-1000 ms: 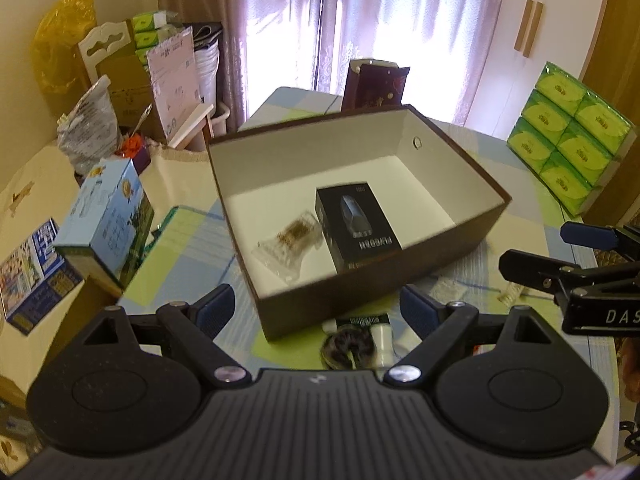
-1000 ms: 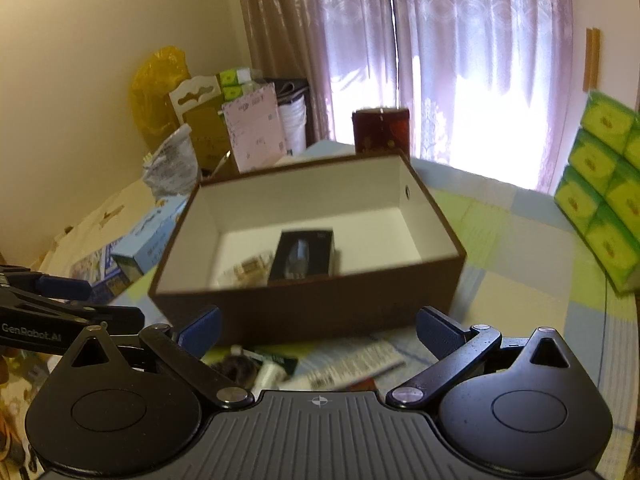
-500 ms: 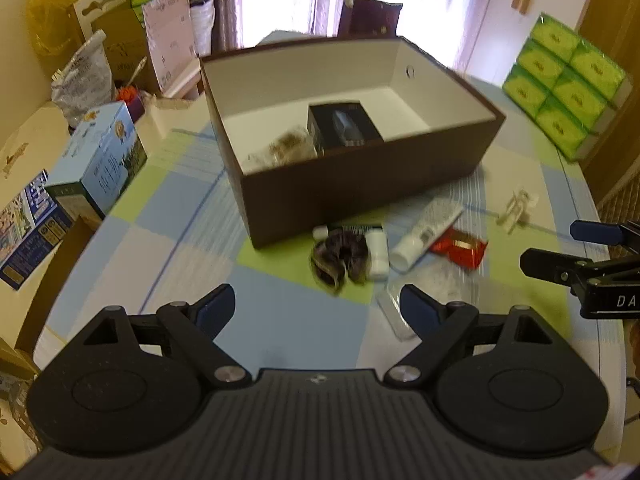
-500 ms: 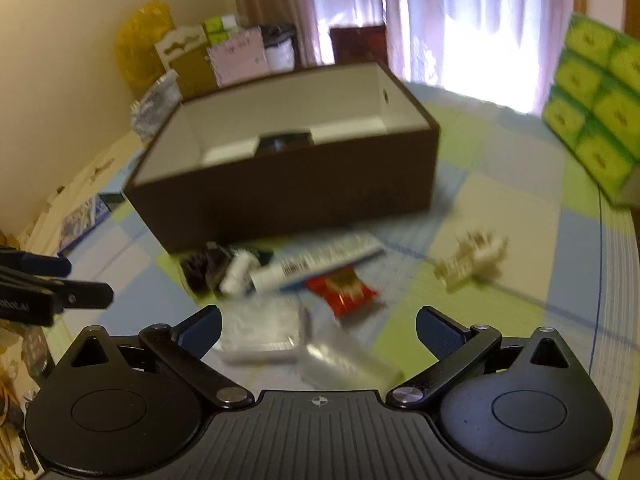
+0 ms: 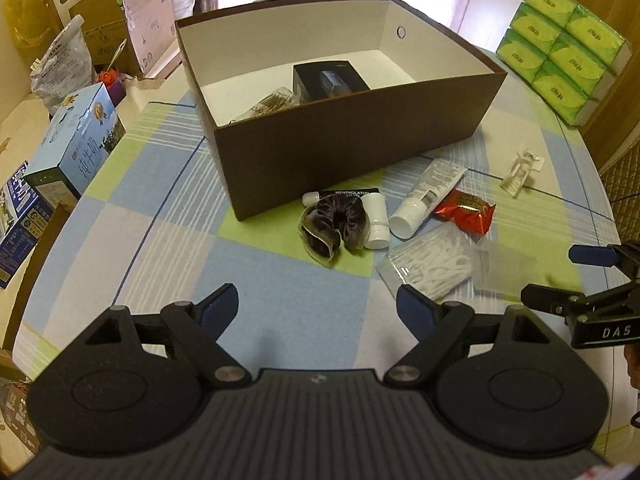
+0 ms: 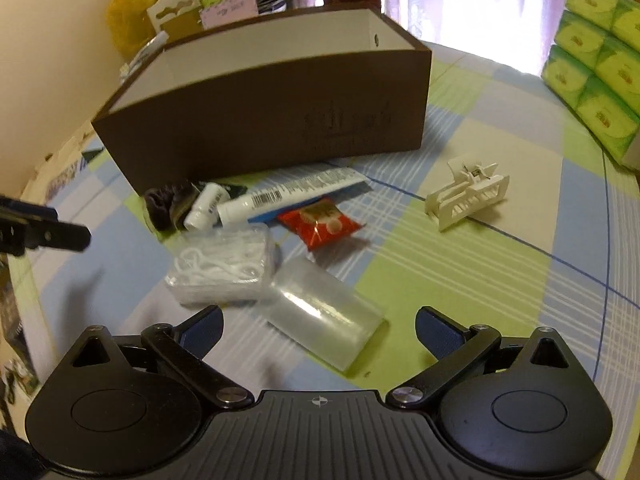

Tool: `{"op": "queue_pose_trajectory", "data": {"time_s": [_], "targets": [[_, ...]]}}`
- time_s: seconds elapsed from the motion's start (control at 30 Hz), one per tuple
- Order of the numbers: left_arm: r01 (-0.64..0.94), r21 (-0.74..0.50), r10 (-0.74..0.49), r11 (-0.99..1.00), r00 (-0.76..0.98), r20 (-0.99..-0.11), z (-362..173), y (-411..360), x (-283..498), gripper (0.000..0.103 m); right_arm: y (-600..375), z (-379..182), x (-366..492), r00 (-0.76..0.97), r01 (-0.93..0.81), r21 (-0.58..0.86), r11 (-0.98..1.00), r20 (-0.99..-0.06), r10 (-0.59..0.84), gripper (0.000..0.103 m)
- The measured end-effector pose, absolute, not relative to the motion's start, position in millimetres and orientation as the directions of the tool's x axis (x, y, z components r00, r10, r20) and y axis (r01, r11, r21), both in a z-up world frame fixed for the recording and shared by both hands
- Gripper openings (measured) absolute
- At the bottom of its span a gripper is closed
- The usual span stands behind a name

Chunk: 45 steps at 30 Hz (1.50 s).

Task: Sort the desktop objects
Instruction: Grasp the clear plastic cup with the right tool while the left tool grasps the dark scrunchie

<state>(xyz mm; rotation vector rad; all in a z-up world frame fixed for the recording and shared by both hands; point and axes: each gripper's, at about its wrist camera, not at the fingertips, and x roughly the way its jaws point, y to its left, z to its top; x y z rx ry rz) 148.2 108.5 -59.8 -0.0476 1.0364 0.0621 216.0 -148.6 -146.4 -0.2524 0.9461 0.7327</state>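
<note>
A loose cluster of small things lies on the table (image 5: 280, 292) just ahead of both grippers, between them and the brown box (image 5: 352, 136). Nearest the right gripper (image 6: 318, 328) is a clear plastic case (image 6: 324, 316), lying flat just beyond its fingertips and partly between them. Touching that case on its left is a clear box of floss picks (image 6: 222, 270), which in the left wrist view sits just ahead and to the right of the left gripper (image 5: 318, 306). Further out lie a red snack packet (image 6: 320, 226), a white tube (image 6: 288, 196), a small white bottle (image 6: 204, 210) and a dark velvet scrunchie (image 5: 332, 226), all close against the box's near wall. A white hair claw clip (image 6: 468, 196) sits apart, ahead and to the right of the right gripper.

Inside the box are a black carton (image 5: 328, 82) and a clear packet (image 5: 268, 104) beside it.

Both grippers are spread wide with nothing between the fingers, hovering over the table.

Off to the left stands a blue carton (image 5: 76, 144); to the far right, stacked green tissue packs (image 5: 560, 44).
</note>
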Motion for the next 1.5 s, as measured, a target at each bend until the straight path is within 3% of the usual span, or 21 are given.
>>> {"op": "queue_pose_trajectory", "data": {"time_s": [0.17, 0.4, 0.47, 0.5, 0.6, 0.77, 0.87, 1.03, 1.17, 1.37, 1.5], "targets": [[-0.078, -0.01, 0.03, 0.997, 0.493, -0.869, -68, 113, 154, 0.083, -143, -158, 219, 0.381, -0.735, 0.029, 0.677, -0.809, 0.448, 0.084], [-0.079, -0.005, 0.033, 0.997, 0.474, -0.88, -77, 120, 162, 0.083, -129, -171, 216, 0.39, -0.824, -0.083, 0.561, -0.8, 0.455, 0.073], [-0.079, -0.007, 0.031, 0.997, 0.47, -0.882, -80, 121, 165, 0.083, -126, -174, 217, 0.381, -0.837, -0.09, 0.54, -0.804, 0.456, 0.06], [-0.079, -0.009, 0.029, 0.997, 0.468, -0.883, -81, 121, 167, 0.082, -125, -176, 217, 0.378, -0.839, -0.091, 0.537, -0.808, 0.452, 0.06], [-0.075, -0.014, 0.022, 0.997, 0.46, -0.888, -87, 121, 172, 0.079, -126, -176, 220, 0.385, -0.823, -0.084, 0.562, -0.809, 0.444, 0.057], [-0.064, -0.025, 0.008, 0.998, 0.461, -0.887, -95, 118, 182, 0.077, -136, -179, 237, 0.419, -0.704, -0.075, 0.707, -0.847, 0.327, 0.038], [-0.056, -0.039, -0.008, 0.998, 0.464, -0.886, -100, 116, 190, 0.077, -152, -179, 246, 0.396, -0.637, 0.003, 0.771, -0.857, 0.33, 0.037], [-0.041, -0.046, -0.02, 0.998, 0.481, -0.877, -108, 110, 206, 0.073, -162, -177, 249, 0.401, -0.602, 0.01, 0.799, -0.861, 0.313, 0.037], [-0.057, -0.048, -0.013, 0.997, 0.497, -0.867, -117, 109, 221, 0.056, -164, -175, 249, 0.401, -0.593, 0.014, 0.805, -0.862, 0.31, 0.037], [-0.092, -0.071, -0.014, 0.993, 0.516, -0.856, -128, 114, 236, 0.049, -165, -176, 251, 0.402, -0.583, 0.015, 0.812, -0.864, 0.304, 0.037], [-0.086, -0.038, 0.011, 0.996, 0.513, -0.858, -137, 116, 238, 0.033, -163, -175, 253, 0.401, -0.585, 0.012, 0.811, -0.865, 0.302, 0.037]]}}
